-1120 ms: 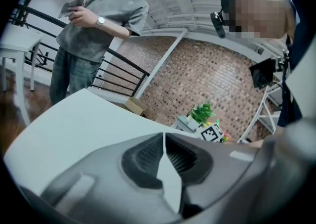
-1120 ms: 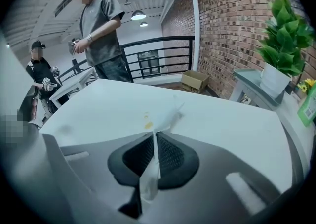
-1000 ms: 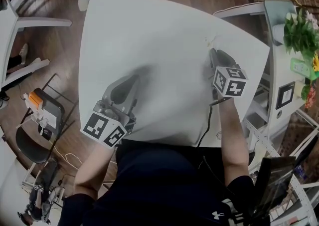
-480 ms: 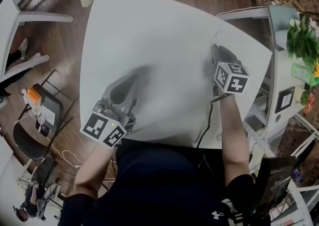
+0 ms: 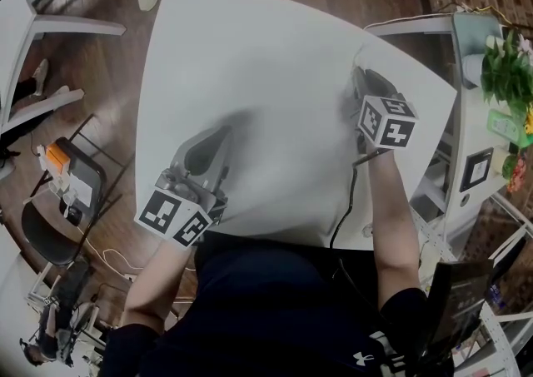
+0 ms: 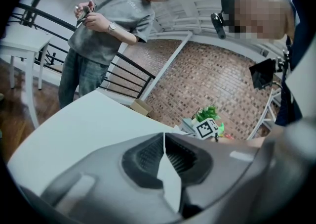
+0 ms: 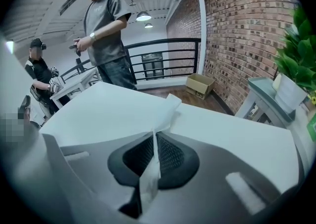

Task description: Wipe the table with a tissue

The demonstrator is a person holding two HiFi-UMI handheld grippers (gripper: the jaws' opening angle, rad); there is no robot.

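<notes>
- Right gripper [image 7: 156, 136] is clamped tight on the tissue [image 7: 167, 112], whose loose end trails onto the table [image 7: 98, 114] (near its right edge, from overhead).
- Left gripper [image 6: 164, 139] is closed; the white sliver [image 6: 170, 178] in its jaws could be tissue or tabletop, unclear.

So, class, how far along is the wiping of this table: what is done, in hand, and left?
Done: the tissue is picked up, with the right gripper shut on it. In hand: its free end lies on the white table, near the right side. The left gripper is shut, apparently empty. Left: no wiped patch shows, so most of the table probably remains.
</notes>
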